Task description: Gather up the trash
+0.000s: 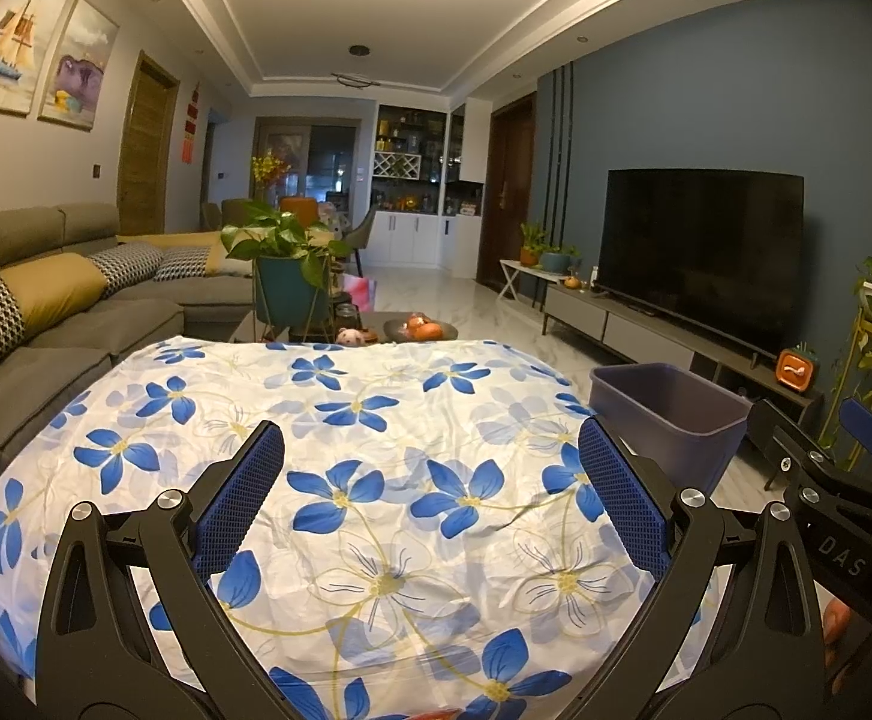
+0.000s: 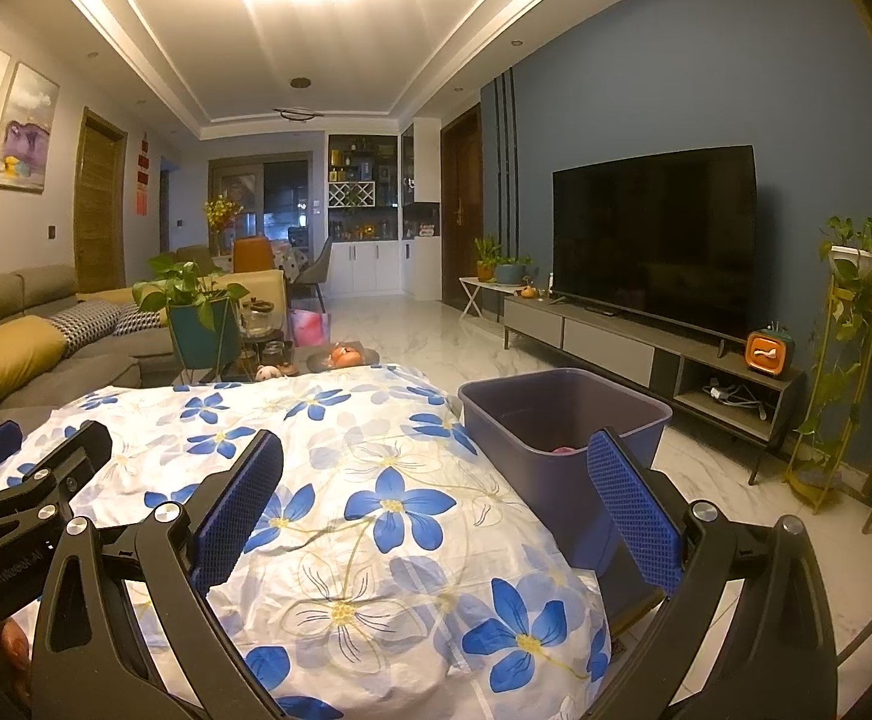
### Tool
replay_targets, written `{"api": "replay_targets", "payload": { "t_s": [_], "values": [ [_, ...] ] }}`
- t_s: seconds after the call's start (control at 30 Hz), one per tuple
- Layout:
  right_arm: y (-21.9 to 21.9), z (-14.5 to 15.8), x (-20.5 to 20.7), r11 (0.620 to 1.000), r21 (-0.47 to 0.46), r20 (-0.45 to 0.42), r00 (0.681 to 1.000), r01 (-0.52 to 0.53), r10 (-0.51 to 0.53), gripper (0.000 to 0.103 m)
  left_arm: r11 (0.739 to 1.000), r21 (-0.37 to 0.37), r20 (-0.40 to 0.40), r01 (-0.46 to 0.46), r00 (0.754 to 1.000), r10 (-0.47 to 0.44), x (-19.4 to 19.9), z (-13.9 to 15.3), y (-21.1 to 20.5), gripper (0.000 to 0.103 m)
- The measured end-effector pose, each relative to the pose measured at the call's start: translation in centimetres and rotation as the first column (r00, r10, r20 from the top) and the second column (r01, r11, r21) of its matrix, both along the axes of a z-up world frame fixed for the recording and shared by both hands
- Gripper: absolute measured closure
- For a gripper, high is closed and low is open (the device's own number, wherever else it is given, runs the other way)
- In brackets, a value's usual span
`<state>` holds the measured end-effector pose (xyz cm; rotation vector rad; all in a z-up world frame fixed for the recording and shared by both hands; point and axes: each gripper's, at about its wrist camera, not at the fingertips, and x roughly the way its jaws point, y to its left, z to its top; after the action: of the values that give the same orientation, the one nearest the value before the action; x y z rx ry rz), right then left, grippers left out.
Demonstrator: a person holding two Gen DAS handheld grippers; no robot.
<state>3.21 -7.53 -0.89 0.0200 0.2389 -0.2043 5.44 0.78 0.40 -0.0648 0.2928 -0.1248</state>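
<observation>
Both grippers, left gripper (image 1: 430, 468) and right gripper (image 2: 436, 480), hover with jaws spread wide, holding nothing, over the floral-clothed table (image 1: 376, 420). Only the right view looks into the purple bin (image 2: 562, 414) beside the table, showing something pink (image 2: 565, 450) inside

Bench under a white cloth with blue flowers (image 1: 340, 480), nothing on it. Grey sofa (image 1: 46, 324) along the bench's left edge, with yellow and houndstooth cushions (image 1: 52, 291). Past the far edge: potted plant in a teal pot (image 1: 286, 294), a plate of orange fruit (image 1: 421, 330), a small pig figurine (image 1: 351, 336). Right side: dark TV (image 2: 655, 240) on a low grey TV stand (image 2: 646, 348) against the blue wall, orange clock (image 2: 769, 353) at the stand's right end, trailing plant on a yellow plant stand (image 2: 844, 360) beside it. Two paintings (image 1: 34, 54) above the sofa.
</observation>
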Motion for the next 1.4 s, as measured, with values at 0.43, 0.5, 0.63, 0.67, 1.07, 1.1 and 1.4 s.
{"api": "replay_targets", "payload": {
  "t_s": [0.43, 0.5, 0.63, 0.67, 1.07, 1.1, 1.4],
  "values": [
    [0.11, 0.00, 0.19, 1.000, 0.000, -0.002, 1.000, -0.002, 0.002, 0.006, 0.999, 0.028, -0.005, 0.021, 1.000, -0.021, 0.33, -0.13, -0.28, 0.024],
    [0.00, 0.02, 0.14, 1.000, 0.000, 0.000, 1.000, -0.001, 0.001, 0.006, 0.999, 0.029, -0.006, 0.024, 1.000, -0.024, 0.36, -0.13, -0.29, 0.025],
    [-0.05, 0.08, 0.26, 1.000, 0.000, 0.001, 1.000, 0.000, 0.000, 0.006, 0.999, 0.033, 0.002, 0.024, 1.000, -0.024, 0.36, -0.10, -0.44, 0.025],
    [0.13, 0.07, 0.34, 1.000, -0.002, -0.001, 1.000, -0.001, 0.001, 0.006, 0.999, 0.033, 0.004, 0.025, 1.000, -0.025, 0.34, -0.13, -0.47, 0.025],
    [-0.04, 0.13, 0.31, 1.000, 0.003, -0.001, 1.000, -0.002, 0.002, 0.006, 0.999, 0.034, 0.002, 0.027, 1.000, -0.027, 0.41, -0.14, -0.63, 0.025],
    [-0.01, 0.14, 0.32, 1.000, 0.003, -0.002, 1.000, -0.002, 0.002, 0.006, 0.999, 0.034, 0.001, 0.025, 1.000, -0.025, 0.44, -0.13, -0.65, 0.025],
    [-0.12, 0.16, 0.37, 1.000, 0.004, -0.002, 1.000, -0.003, 0.003, 0.006, 0.999, 0.033, 0.003, 0.009, 1.000, -0.009, 0.40, -0.11, -0.51, 0.020]
  ]
}}
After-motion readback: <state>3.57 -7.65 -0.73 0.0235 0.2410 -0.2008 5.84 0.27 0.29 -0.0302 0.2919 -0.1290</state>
